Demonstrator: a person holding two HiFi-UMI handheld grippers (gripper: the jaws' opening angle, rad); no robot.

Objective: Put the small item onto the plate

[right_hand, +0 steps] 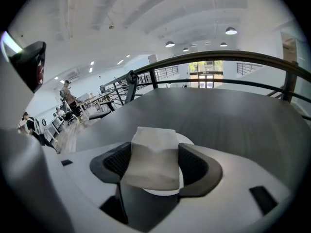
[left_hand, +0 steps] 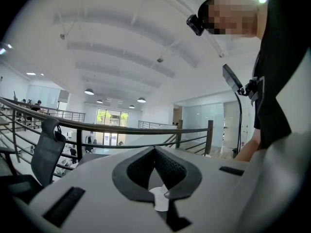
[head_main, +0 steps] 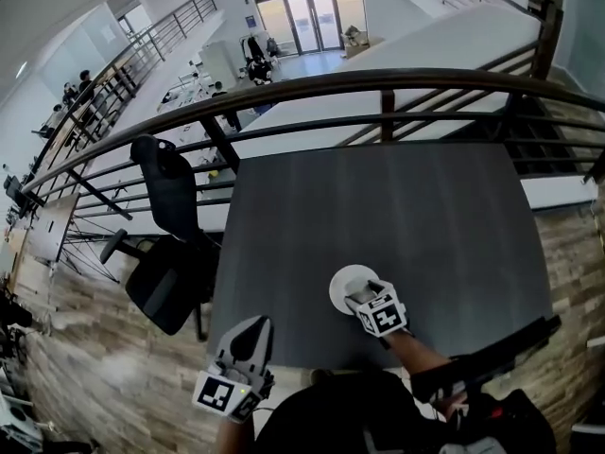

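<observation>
A small pale, block-shaped item [right_hand: 151, 166] sits between the pads of my right gripper [right_hand: 154, 148], which is shut on it. The item hangs just over a round white plate [right_hand: 187, 141] on the dark table [right_hand: 228, 120]. In the head view the right gripper [head_main: 362, 298] reaches over the near edge of the plate [head_main: 344, 282], which lies near the table's front edge. My left gripper [head_main: 248, 334] is held off the table at the lower left. Its jaws [left_hand: 155, 152] are shut with nothing between them and point up toward the railing and ceiling.
The dark grey table [head_main: 378, 216] carries only the plate. A black office chair [head_main: 170, 253] stands off the table's left side. A dark metal railing [head_main: 378, 83] runs behind the table's far edge. Wooden floor [head_main: 85, 348] surrounds it.
</observation>
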